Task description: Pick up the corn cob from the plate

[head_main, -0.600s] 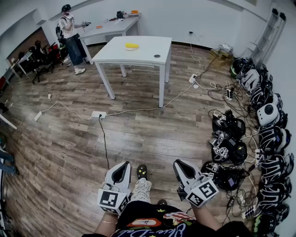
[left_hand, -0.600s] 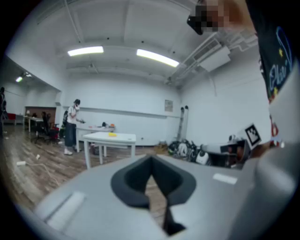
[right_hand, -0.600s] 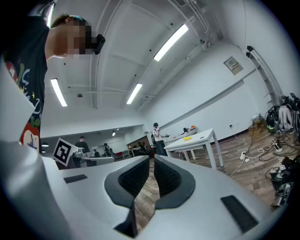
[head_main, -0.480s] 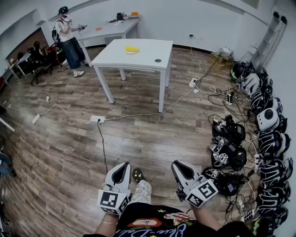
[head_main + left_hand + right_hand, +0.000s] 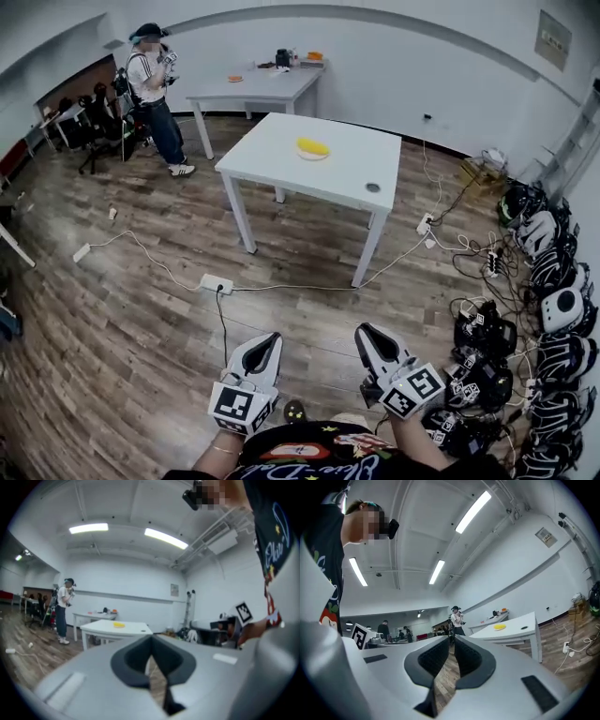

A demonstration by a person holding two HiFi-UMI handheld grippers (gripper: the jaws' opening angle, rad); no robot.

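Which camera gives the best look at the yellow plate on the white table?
The head view: it looks down on the yellow plate, showing its whole top on the white table. The left gripper view and the right gripper view both catch it nearly edge-on, as a small yellow sliver on the tabletop.

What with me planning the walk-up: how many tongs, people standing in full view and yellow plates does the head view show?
Tongs: 2, left tongs and right tongs
People standing in full view: 1, the person
Yellow plates: 1, the yellow plate
Total: 4
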